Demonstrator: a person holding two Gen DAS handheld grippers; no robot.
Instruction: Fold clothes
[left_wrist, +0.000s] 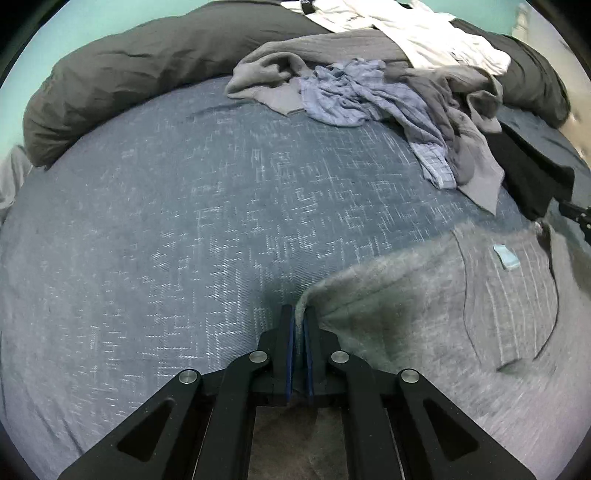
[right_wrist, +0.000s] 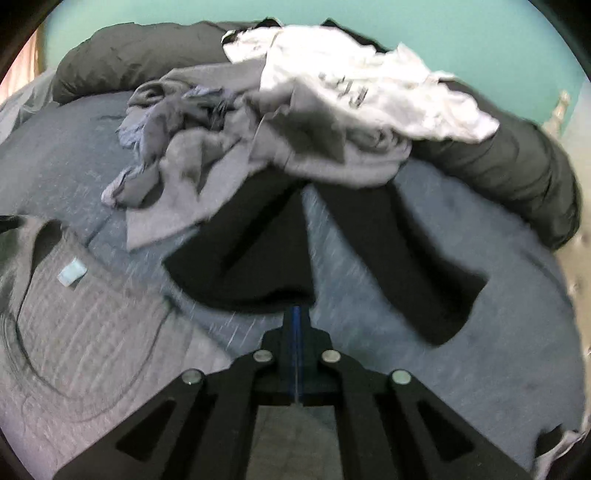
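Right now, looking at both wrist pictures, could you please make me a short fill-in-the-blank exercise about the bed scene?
1. The left gripper is shut on the edge of the ____ striped shirt.
2. The label inside its collar is light ____.
3. The white garment lies on ____ of the clothes pile.

Missing words: grey; blue; top

On the bed (left_wrist: 184, 221), the striped shirt (left_wrist: 498, 302) lies nearest, at the right in the left wrist view. Behind it sits the clothes pile (left_wrist: 369, 92), resting partly on the rolled duvet (left_wrist: 129, 74) along the far edge. The trousers (right_wrist: 258, 240) spread before the pile.
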